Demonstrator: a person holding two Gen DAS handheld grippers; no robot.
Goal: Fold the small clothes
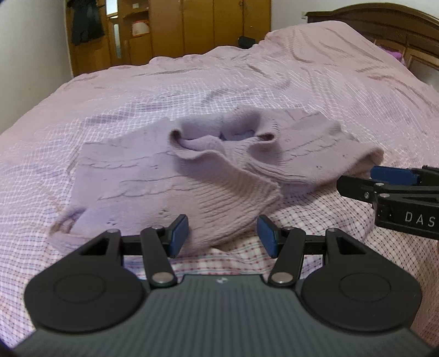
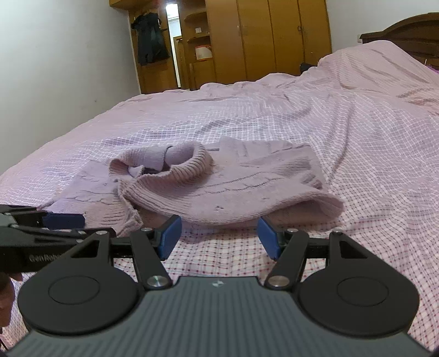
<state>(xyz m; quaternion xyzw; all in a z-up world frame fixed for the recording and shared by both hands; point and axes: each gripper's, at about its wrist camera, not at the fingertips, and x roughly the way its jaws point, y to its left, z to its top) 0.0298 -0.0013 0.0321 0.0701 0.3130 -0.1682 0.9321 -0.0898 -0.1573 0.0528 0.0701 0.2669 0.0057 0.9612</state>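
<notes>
Bed (image 2: 301, 115) fills most of both views, covered by a pink-and-white checked sheet (image 1: 247, 82), wrinkled toward the far side. Dark wooden headboard (image 1: 384, 19) at the right. Far wall: row of orange-brown wooden wardrobes (image 2: 274, 35) with open shelf niches; a light, rounded object on one shelf, too blurred to identify. Dark garment (image 2: 151, 38) hangs beside them. Bright narrow doorway (image 2: 174, 41) next to it. Plain white wall (image 2: 63, 55) at left. Lighting soft, even.
</notes>
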